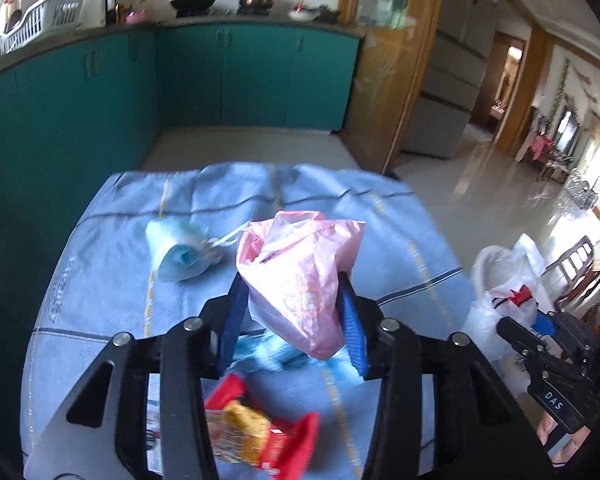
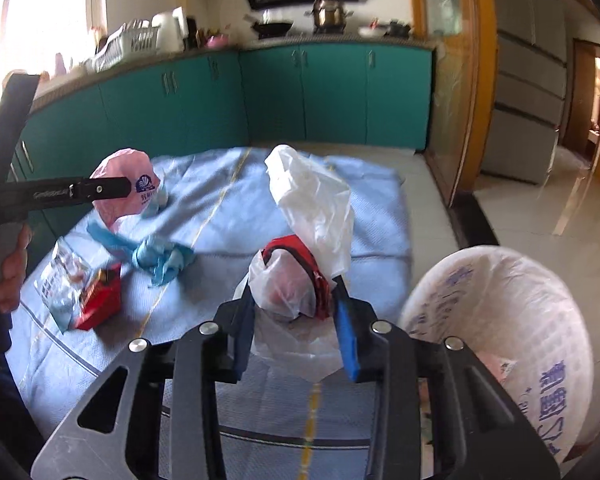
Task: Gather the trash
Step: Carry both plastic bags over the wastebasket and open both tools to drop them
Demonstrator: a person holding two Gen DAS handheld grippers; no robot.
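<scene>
Left gripper clamps one pink bag above the bench; right gripper clamps one white bag beside the lined bin. Both bags look light, limp and slippery, best pinched at bunched film. Remaining: one mask, one blue scrap, two wrappers.

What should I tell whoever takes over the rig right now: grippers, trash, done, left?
Left gripper: shut on the pink bag, lifted above the blue cloth.
Right gripper: shut on the white bag with red trim, beside the lined bin.
Done: both bags are gripped; neither is in the bin yet.
Left on the cloth: face mask, crumpled blue gloves, red snack wrapper, silver packet.
</scene>
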